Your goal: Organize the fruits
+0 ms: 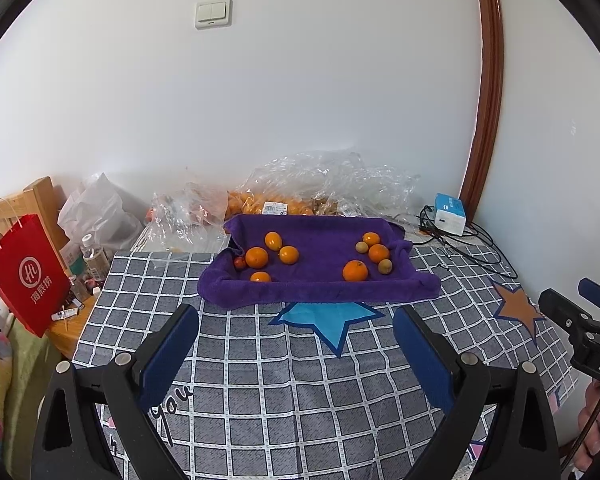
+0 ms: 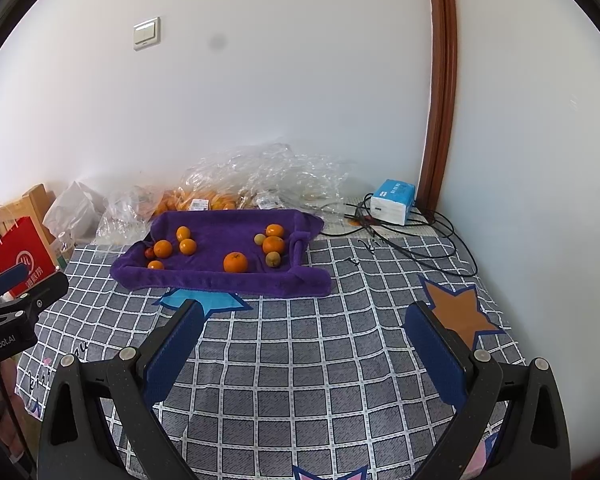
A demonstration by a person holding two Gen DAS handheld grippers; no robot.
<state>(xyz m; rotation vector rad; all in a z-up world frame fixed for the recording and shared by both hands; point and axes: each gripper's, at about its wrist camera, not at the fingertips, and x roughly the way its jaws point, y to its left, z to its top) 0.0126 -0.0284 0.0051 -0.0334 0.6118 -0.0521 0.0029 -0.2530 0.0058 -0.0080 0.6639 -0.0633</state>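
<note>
Sitting in two loose clusters on the purple towel (image 1: 320,276), oranges (image 1: 257,257) left, oranges with small greenish fruits (image 1: 385,267) right; sorting could be under way or finished. Left gripper (image 1: 296,344) and right gripper (image 2: 304,344) hover over the checked cloth (image 2: 300,360), both spread, empty.

Checked tablecloth (image 1: 260,380) w/ purple towel (image 1: 320,292); plastic bags (image 1: 332,184); cables (image 1: 472,248)

Fuzzy cloth towel (image 1: 320,292), glossy oranges (image 1: 355,271)
</note>
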